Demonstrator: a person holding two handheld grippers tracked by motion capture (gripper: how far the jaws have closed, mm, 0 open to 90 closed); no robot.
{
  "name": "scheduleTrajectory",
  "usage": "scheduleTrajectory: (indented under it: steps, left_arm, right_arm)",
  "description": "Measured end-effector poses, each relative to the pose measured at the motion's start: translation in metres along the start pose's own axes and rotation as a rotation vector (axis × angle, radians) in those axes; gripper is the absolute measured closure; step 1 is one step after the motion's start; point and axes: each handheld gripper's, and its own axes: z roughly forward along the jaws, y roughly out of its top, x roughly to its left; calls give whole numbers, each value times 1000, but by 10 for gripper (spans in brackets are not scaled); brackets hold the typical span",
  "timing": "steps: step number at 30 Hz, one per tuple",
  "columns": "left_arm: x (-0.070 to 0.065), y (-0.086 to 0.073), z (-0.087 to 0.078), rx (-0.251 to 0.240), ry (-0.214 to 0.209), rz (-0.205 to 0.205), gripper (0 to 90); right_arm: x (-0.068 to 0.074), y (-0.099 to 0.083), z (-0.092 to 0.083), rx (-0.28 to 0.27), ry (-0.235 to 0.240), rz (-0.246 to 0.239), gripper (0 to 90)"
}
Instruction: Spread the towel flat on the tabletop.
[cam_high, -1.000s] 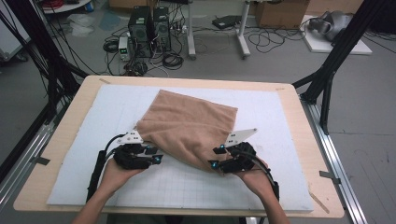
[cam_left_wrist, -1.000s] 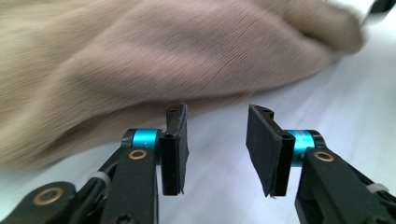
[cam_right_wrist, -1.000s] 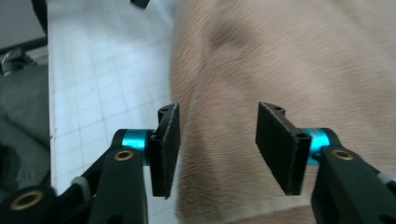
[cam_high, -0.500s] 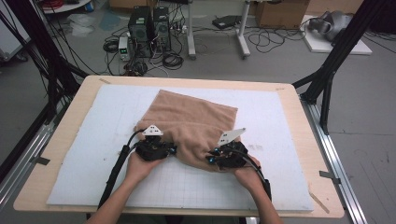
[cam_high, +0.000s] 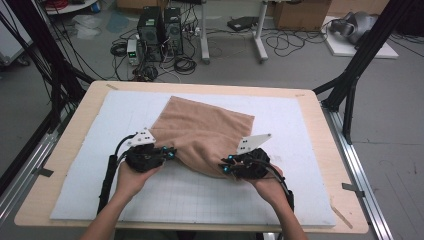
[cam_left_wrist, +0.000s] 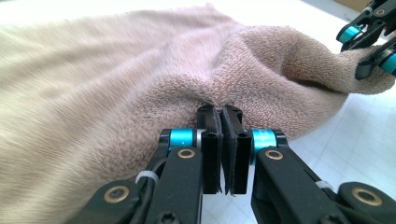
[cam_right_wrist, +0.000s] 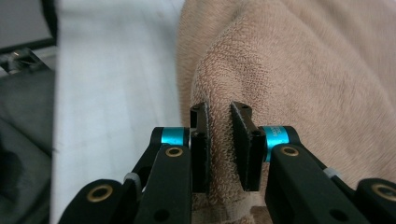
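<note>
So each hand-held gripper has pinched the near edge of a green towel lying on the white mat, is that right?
Not quite: the towel is light brown, not green, as the high view shows. The rest holds: the left hand-held gripper and the right hand-held gripper each pinch its near edge, over the white mat.

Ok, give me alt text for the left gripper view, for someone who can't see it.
The left gripper has its two black fingers pinched shut on a fold of the tan towel, which spreads across the white gridded mat. At the upper right, the right gripper grips another corner of the towel.
</note>
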Motion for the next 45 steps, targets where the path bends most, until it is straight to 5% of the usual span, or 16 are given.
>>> scheduleTrajectory:
  steps: [7, 11, 16, 19, 26, 35, 40, 45]
  left_arm:
    - [-3, 28, -34, -70, 28, 43, 867]
    - [0, 42, -24, -46, 65, 87, 867]
    - [23, 40, 23, 38, 74, 26, 864]
    - [33, 35, 49, 83, 80, -2, 864]
    - [53, 20, 86, 154, 96, -73, 842]
    - [39, 29, 46, 157, 91, 44, 620]
    - [24, 23, 28, 137, 62, 59, 578]
    - [9, 12, 29, 138, 24, 66, 568]
  right_arm:
    - [9, 30, -16, -60, 22, -57, 789]
    - [-4, 42, -21, -35, -60, -81, 790]
    - [-56, 33, -6, 25, -147, 54, 792]
    - [-85, 19, 12, 88, -152, 133, 792]
    - [-118, -3, 41, 137, -133, 259, 779]
    - [-105, 5, 16, 66, -146, 231, 609]
    - [-88, 14, -4, 18, -166, 177, 592]
    - [-67, 17, -15, 11, -162, 116, 575]
